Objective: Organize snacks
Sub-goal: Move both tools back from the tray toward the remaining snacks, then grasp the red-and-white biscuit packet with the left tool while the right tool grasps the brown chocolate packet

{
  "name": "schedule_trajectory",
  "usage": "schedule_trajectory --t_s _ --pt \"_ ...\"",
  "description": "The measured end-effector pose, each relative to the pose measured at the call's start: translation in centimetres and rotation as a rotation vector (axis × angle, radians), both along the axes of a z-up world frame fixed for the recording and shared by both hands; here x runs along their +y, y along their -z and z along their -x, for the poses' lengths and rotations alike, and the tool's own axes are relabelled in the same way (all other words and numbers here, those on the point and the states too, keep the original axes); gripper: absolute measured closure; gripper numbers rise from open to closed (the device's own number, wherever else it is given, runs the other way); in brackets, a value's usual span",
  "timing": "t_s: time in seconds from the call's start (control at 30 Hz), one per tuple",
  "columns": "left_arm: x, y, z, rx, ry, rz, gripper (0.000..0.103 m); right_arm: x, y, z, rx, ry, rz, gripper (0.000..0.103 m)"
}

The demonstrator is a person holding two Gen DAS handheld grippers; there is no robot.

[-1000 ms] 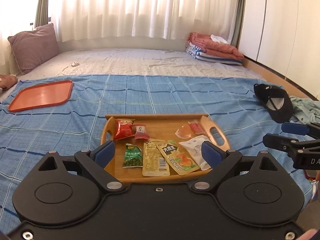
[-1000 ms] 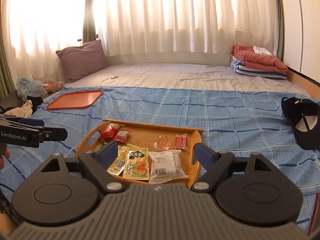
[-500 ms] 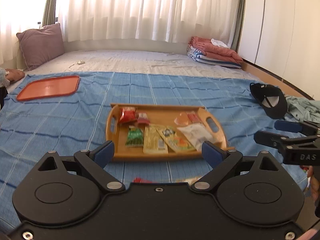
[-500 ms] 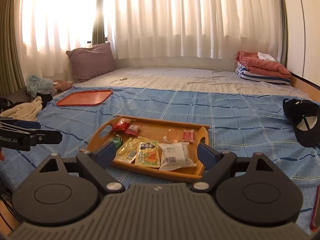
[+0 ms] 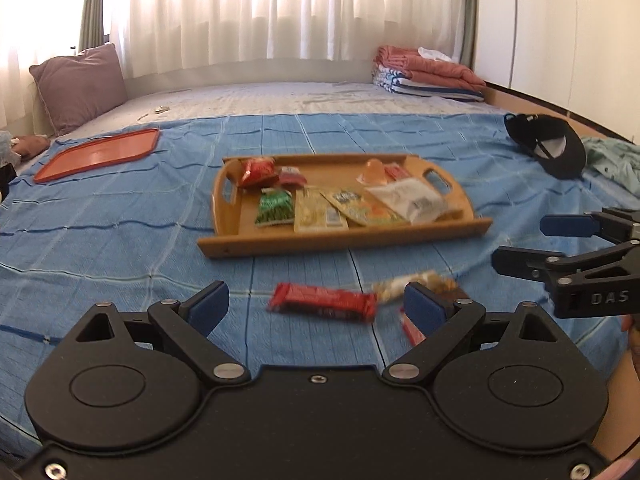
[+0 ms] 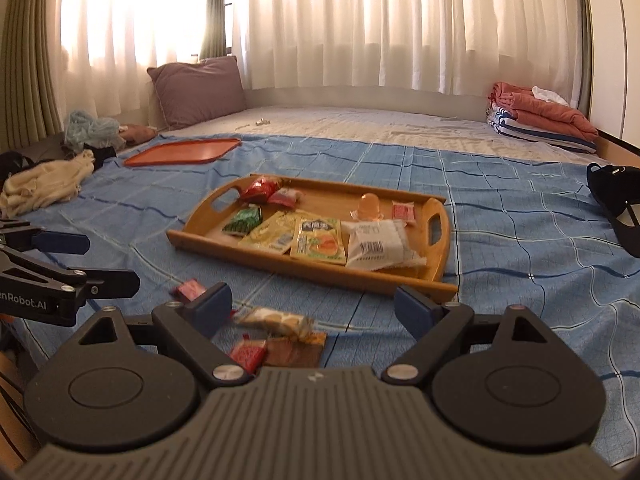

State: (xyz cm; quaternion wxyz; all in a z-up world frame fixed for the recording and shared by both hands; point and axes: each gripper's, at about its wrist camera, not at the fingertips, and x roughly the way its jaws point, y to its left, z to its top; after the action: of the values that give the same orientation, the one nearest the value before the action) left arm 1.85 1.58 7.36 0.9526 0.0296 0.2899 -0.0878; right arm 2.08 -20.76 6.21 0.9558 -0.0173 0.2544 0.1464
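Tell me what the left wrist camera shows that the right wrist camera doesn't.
Only the left wrist view: the long red snack bar lying whole on the blue blanket. Only the right wrist view: the cream cloth pile and a small pink packet. Both: the wooden tray of snacks, orange tray, purple pillow, black cap.

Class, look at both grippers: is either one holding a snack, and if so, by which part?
Nothing is held. The left gripper and right gripper are both open over loose snacks on the blue blanket.

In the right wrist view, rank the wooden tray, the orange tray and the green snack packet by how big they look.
1. wooden tray
2. orange tray, though it lies farther from the camera
3. green snack packet
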Motion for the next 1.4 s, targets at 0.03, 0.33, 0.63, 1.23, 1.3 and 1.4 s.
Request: schedule_trajectory --t_s 0.03,0.33,0.63,1.23,1.3,1.4 --pt "-0.2 0.5 0.3 -0.001 0.008 -0.004 0.009 0.1 0.4 0.0 0.0 0.003 0.015 0.01" --pt "-3.5 3.2 1.1 0.037 0.14 0.053 0.013 -1.2 2.9 -0.8 0.054 0.026 0.024 0.014" --pt "-7.0 6.1 -1.2 0.152 0.158 0.143 0.048 -1.2 3.8 -0.7 0.074 0.001 0.071 0.036" --pt "-2.3 6.2 -2.0 0.14 -0.089 0.104 0.058 1.5 6.2 -1.9 0.175 -0.027 -0.016 0.02" --pt "-2.0 6.2 -2.0 0.133 -0.089 0.109 0.058 2.2 6.6 -2.4 0.184 -0.011 -0.011 0.02" --pt "-1.7 6.2 -2.2 0.131 -0.07 0.13 0.056 3.2 7.1 -2.7 0.167 0.001 0.029 0.02"
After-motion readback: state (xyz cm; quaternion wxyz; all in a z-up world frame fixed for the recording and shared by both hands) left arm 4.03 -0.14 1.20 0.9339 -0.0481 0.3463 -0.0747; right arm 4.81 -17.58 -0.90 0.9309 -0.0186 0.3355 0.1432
